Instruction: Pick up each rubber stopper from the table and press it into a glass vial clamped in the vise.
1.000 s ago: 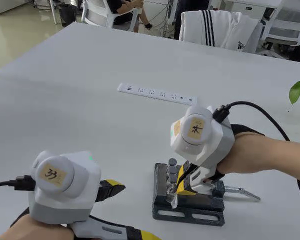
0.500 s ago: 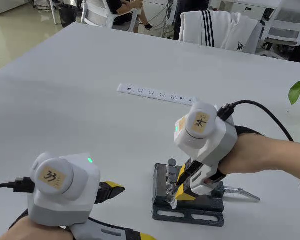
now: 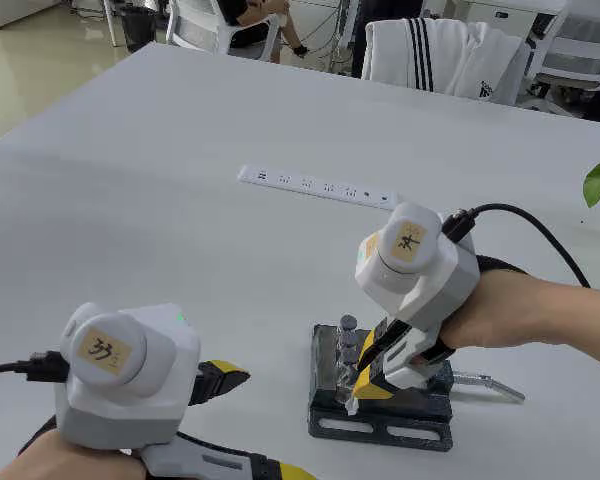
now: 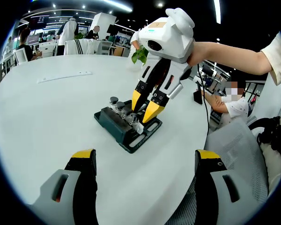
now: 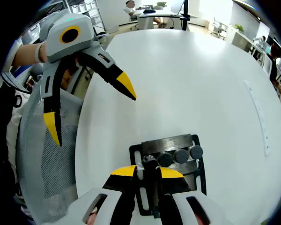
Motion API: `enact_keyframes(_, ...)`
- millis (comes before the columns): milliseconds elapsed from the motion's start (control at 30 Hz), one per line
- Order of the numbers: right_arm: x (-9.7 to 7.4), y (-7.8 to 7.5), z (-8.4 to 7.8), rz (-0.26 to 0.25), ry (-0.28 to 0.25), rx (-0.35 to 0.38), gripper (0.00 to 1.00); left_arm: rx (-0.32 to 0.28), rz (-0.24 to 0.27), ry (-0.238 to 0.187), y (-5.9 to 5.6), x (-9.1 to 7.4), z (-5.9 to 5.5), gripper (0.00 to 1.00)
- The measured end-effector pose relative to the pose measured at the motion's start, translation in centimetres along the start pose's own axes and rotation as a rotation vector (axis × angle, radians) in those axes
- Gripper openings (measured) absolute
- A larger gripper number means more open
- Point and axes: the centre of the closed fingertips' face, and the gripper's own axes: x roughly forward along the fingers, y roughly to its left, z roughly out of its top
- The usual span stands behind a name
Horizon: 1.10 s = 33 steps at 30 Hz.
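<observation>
Nearest, the left tool [image 4: 145,157] hangs low over the bare tabletop [image 3: 180,200] with its jaws spread wide and nothing between them, well apart from the work. Beyond it, the vise [image 3: 380,425] stands on the tabletop and clamps a short row of upright glass vials [image 4: 131,121]. The right tool [image 5: 147,172] comes down on the near end of that row from above. Its jaws are drawn close together on either side of the rubber stopper [image 5: 149,161] on the end vial and appear to pinch it. Three further stoppers [image 5: 180,154] sit in the vials behind it, in a line leading away from the right tool along the vise. The controlling relation is vertical: the stopper lies directly below the tips, and the vial's long axis is upright, so the seating force is best applied straight down, since a sideways load may tip the glass. The right tool is already at the vise, so it is the one placed for the press. Farther back a white power strip [image 3: 315,187] lies flat, and beyond the tabletop edge stands a chair [image 3: 440,55] draped with a striped garment.
</observation>
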Motion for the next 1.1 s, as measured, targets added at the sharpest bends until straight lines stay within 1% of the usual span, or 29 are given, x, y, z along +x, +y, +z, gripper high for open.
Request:
enact_keyframes(200, -0.14, 0.33, 0.15, 0.004, -0.018, 0.024, 0.13, 0.002, -0.002, 0.001, 0.03, 0.04, -0.08, 0.85)
enact_keyframes(367, -0.08, 0.22, 0.26, 0.008, -0.035, 0.051, 0.12, 0.003, 0.0, -0.001, 0.02, 0.02, -0.01, 0.85)
enact_keyframes(500, 0.0, -0.06, 0.27, -0.001, -0.042, 0.064, 0.09, 0.0, 0.0, -0.004, 0.03, 0.01, 0.04, 0.85)
enact_keyframes(600, 0.01, -0.23, 0.28, -0.006, -0.046, 0.065, 0.06, 0.0, 0.0, -0.001, 0.06, 0.01, -0.07, 0.85)
enact_keyframes(833, 0.08, -0.38, 0.19, -0.01, -0.048, 0.063, 0.05, -0.001, -0.001, -0.001, 0.1, 0.02, -0.09, 0.85)
enact_keyframes(1033, 0.02, -0.4, 0.15, -0.011, -0.048, 0.061, 0.05, -0.007, 0.001, -0.006, 0.17, 0.13, 0.12, 0.85)
enact_keyframes(1100, 0.02, -0.4, 0.16, -0.013, -0.049, 0.057, 0.05, -0.018, 0.004, -0.013, 0.31, 0.13, 0.25, 0.84)
